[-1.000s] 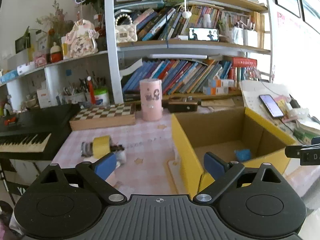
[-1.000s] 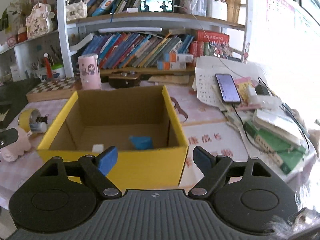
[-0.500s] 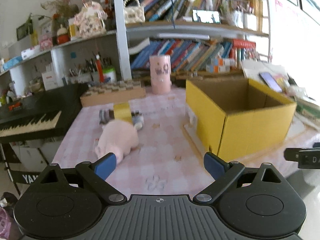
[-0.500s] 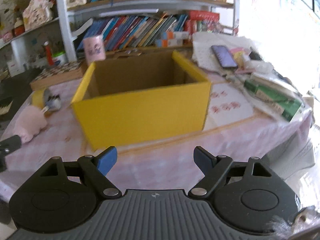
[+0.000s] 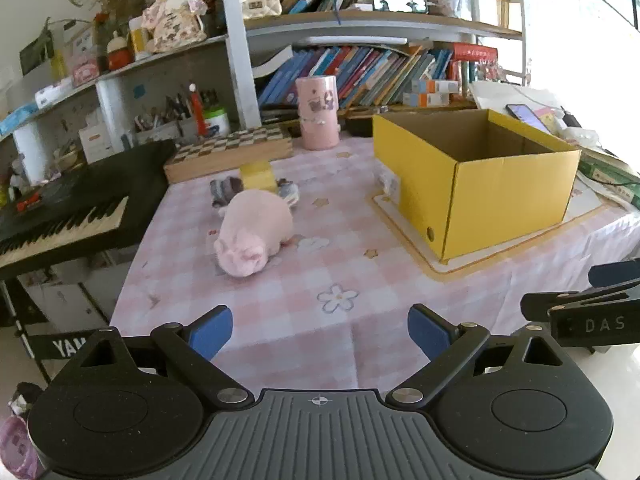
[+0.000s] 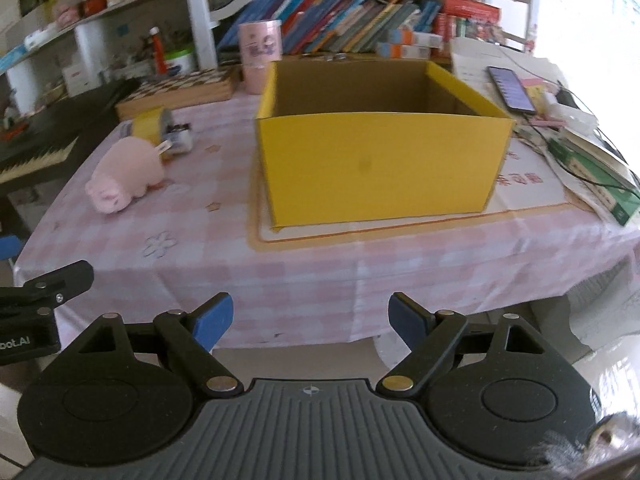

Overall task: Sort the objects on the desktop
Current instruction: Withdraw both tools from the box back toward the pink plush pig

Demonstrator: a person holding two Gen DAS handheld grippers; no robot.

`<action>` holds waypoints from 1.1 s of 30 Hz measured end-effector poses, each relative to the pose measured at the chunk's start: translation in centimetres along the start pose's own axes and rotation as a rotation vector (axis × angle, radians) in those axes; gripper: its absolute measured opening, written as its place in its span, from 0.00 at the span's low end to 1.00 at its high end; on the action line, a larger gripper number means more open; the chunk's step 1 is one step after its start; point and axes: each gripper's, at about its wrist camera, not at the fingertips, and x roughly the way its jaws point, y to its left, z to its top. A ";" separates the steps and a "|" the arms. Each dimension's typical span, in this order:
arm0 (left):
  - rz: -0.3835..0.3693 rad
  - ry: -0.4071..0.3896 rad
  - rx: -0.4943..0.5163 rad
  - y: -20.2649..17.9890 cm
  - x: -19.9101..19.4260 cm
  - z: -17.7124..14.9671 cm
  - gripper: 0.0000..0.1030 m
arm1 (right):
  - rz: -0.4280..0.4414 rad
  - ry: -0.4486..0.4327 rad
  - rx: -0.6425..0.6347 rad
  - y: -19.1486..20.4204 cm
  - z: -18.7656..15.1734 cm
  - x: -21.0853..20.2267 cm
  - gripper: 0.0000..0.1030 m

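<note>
A yellow cardboard box (image 5: pixel 504 196) stands open on the pink checked tablecloth (image 5: pixel 340 280); it also shows in the right wrist view (image 6: pixel 380 164), its inside hidden from here. A pink plush pig (image 5: pixel 252 232) lies left of the box, also seen in the right wrist view (image 6: pixel 128 174). Behind it lie a yellow tape roll (image 5: pixel 258 176) and small grey items (image 5: pixel 224 192). My left gripper (image 5: pixel 320 332) is open and empty over the table's front edge. My right gripper (image 6: pixel 310 318) is open and empty, in front of the table below its edge.
A black keyboard (image 5: pixel 68 208) stands left of the table. A chessboard box (image 5: pixel 228 152) and a pink cylinder (image 5: pixel 318 118) sit at the back by the bookshelf. A phone (image 6: pixel 510 88), papers and green books (image 6: pixel 592 172) lie right of the box.
Both grippers have pulled back away from the box and lowered. The box interior has dropped out of sight and the plush pig has come into full view. Both stay open.
</note>
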 end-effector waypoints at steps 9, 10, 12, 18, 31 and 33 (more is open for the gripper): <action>0.043 0.017 -0.026 1.9 -0.7 -0.9 0.93 | 0.060 0.012 -0.076 2.8 0.0 0.3 0.82; 0.048 0.017 -0.029 2.1 -0.8 -1.0 0.93 | 0.066 0.013 -0.085 3.2 0.1 0.3 0.82; 0.059 0.018 -0.034 2.5 -0.9 -1.1 0.93 | 0.079 0.014 -0.103 3.8 0.1 0.4 0.82; 0.089 0.019 -0.056 3.6 -1.3 -1.4 0.93 | 0.110 0.009 -0.151 5.4 0.3 0.7 0.82; 0.114 0.001 -0.083 5.7 -1.5 -1.5 0.93 | 0.132 -0.007 -0.198 7.9 1.0 0.8 0.82; 0.116 -0.005 -0.085 5.9 -1.6 -1.4 0.93 | 0.133 -0.010 -0.203 8.1 1.1 0.8 0.82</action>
